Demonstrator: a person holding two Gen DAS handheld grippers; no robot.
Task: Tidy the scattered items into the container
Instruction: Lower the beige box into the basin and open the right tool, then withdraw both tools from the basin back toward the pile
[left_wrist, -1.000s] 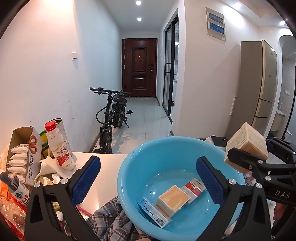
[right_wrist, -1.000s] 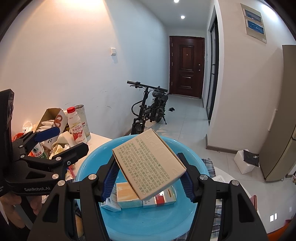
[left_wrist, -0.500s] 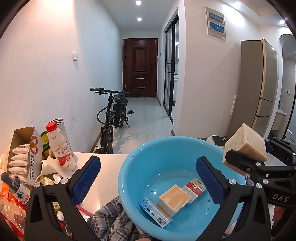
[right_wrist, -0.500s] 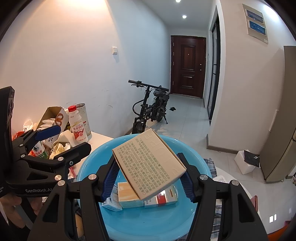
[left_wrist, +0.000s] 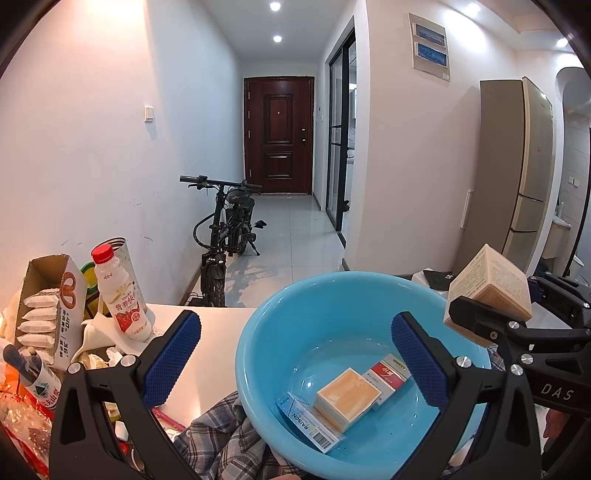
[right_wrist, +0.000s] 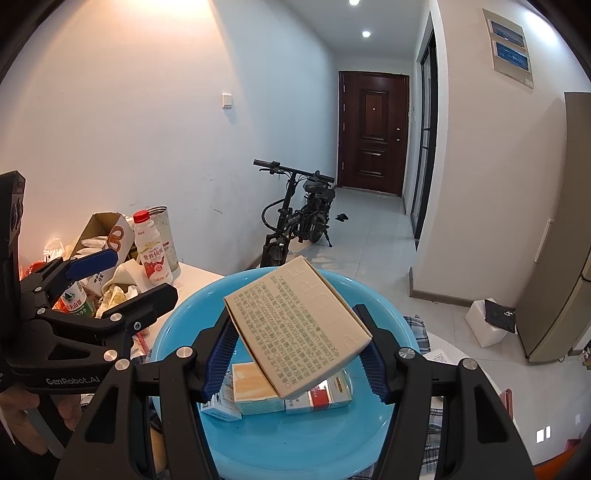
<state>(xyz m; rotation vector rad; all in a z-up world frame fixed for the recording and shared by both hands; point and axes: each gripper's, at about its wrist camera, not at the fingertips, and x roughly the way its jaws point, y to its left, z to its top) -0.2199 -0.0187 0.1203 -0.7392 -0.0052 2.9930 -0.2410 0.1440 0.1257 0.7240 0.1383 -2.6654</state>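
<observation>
The right gripper (right_wrist: 297, 352) clamps a tilted beige printed cardboard box (right_wrist: 295, 325) above the round blue plastic basin (right_wrist: 295, 450) on the white desk (left_wrist: 210, 354); the left gripper (left_wrist: 295, 356) gapes empty

The right gripper (right_wrist: 297, 341) is clamping a tan box (right_wrist: 295, 325) above the blue basin (right_wrist: 295, 446), angled downward. The left gripper (left_wrist: 295, 360) is hanging beside the basin, fingers (left_wrist: 171, 356) spread wide, empty.

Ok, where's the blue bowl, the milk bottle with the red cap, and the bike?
blue bowl (left_wrist: 332, 295): left wrist view, far rim.
milk bottle (left_wrist: 123, 302): left wrist view, label.
bike (right_wrist: 295, 218): right wrist view, frame.
</observation>
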